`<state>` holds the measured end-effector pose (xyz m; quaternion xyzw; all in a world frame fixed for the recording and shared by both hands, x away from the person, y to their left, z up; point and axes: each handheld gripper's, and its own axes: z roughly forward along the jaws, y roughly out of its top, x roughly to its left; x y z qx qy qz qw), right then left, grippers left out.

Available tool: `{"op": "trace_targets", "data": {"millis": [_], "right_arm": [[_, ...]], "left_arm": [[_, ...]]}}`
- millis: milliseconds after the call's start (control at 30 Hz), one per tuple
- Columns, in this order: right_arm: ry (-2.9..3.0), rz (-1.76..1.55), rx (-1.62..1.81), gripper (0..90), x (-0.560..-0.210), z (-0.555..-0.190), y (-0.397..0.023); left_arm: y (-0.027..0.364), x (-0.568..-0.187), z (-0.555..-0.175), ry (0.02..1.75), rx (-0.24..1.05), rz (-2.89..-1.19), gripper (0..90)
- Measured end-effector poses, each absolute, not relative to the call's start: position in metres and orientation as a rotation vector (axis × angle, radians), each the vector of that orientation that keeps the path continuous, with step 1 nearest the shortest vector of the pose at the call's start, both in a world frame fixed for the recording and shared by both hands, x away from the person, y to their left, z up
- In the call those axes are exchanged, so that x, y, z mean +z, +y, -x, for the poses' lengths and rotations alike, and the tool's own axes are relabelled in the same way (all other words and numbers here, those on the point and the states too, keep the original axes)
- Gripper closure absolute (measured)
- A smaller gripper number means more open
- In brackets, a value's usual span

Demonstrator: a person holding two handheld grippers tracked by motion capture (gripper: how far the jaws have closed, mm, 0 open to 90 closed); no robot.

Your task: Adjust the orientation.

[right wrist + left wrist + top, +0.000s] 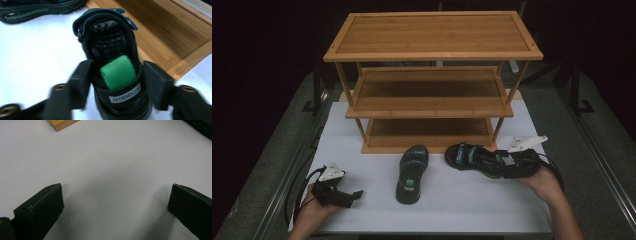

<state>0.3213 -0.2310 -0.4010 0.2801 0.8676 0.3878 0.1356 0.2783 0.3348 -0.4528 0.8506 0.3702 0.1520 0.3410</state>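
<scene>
One sandal is clasped at the heel by the right gripper before the rack, nothing shelved; the left gripper is splayed empty.

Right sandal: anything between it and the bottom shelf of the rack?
Nothing visible. The right tool has its jaws on either side of the sandal's heel, just in front of the bottom shelf, which is bare. The other sandal lies off to the left.

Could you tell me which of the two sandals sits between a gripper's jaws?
The sandal on the right, by the rack's foot: the right gripper straddles its heel. The other sandal lies untouched mid-table.
</scene>
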Motion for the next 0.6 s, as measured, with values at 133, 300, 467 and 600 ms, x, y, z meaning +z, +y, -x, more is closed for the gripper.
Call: {"op": "trace_targets", "data": {"millis": [133,300,467,600], "right_arm": [[2.507,-0.829,1.143,67.6,-0.403,-0.321,-0.233],[2.494,-0.850,1.182,78.4,-0.404,-0.322,-0.232],[2.492,-0.847,1.301,79.1,-0.396,-0.314,-0.230],[2.506,-0.841,1.349,79.4,-0.392,-0.304,-0.222]], "left_arm": [[0.335,-0.453,-0.278,0.964,0.396,-2.213,0.0],[0.335,-0.453,-0.278,0.963,0.396,-2.213,0.0],[0.335,-0.453,-0.278,0.964,0.395,-2.213,0.0],[0.335,-0.453,-0.278,0.963,0.396,-2.214,0.0]]}}
